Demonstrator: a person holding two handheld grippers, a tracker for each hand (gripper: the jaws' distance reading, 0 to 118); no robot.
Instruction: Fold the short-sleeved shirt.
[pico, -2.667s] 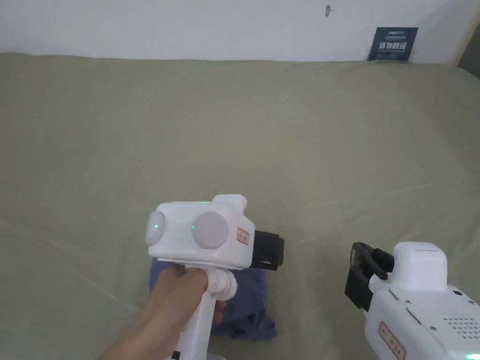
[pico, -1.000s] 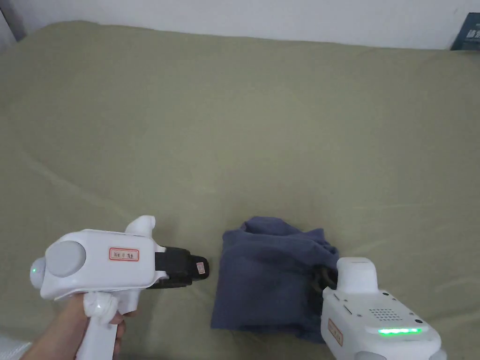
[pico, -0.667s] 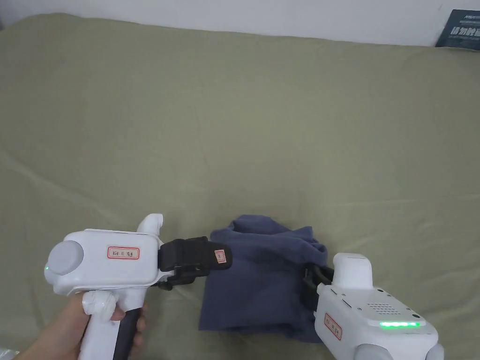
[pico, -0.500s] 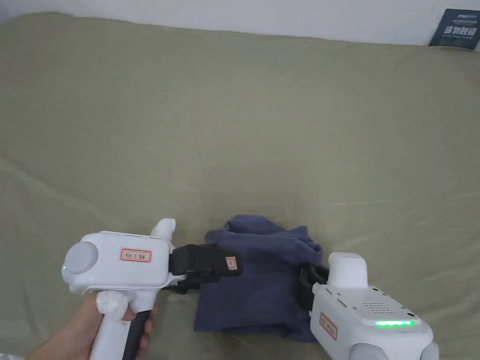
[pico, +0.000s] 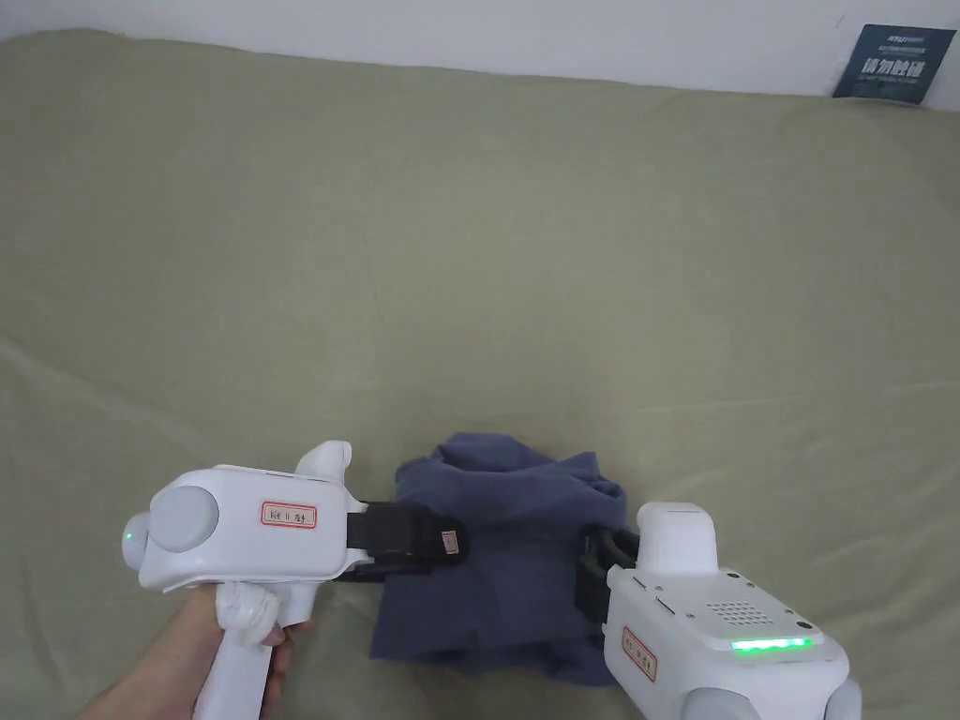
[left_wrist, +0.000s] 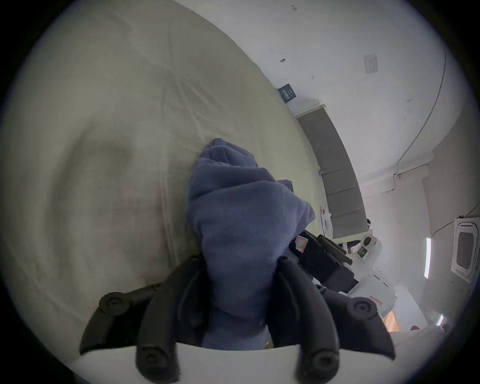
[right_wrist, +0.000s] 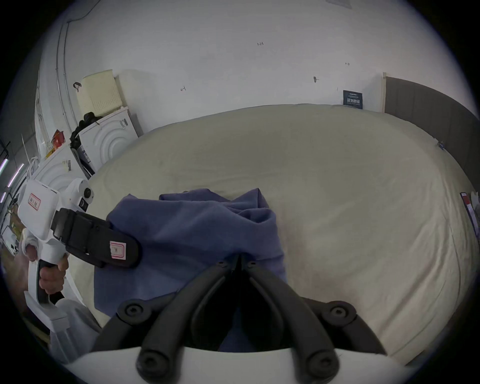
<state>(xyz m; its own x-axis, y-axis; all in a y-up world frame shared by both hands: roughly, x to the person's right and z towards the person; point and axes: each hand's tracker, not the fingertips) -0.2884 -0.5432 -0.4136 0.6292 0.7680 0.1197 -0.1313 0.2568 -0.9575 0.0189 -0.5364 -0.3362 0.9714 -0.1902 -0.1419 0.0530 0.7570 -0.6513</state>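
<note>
A blue short-sleeved shirt (pico: 516, 553) lies folded into a small thick bundle on the olive sheet (pico: 487, 262), near its front edge. My left gripper (pico: 450, 548) comes in from the left, one jaw over the bundle's left edge. In the left gripper view the cloth (left_wrist: 241, 220) fills the gap between the jaws of that gripper (left_wrist: 241, 259) and bulges past them. My right gripper (right_wrist: 239, 259) is shut, tips together on the right edge of the shirt (right_wrist: 194, 233). Its white body (pico: 712, 628) hides the bundle's near right corner.
The sheet stretches wide and bare behind and to both sides of the shirt. A dark sign (pico: 891, 64) leans on the white wall at the back right. White appliances (right_wrist: 104, 140) and a basket (right_wrist: 100, 89) stand beyond the sheet's left side.
My left gripper came off the shirt to its left side, then moved right onto the bundle's left edge and narrowed its jaws. The right gripper moved in and stayed on the right edge.
</note>
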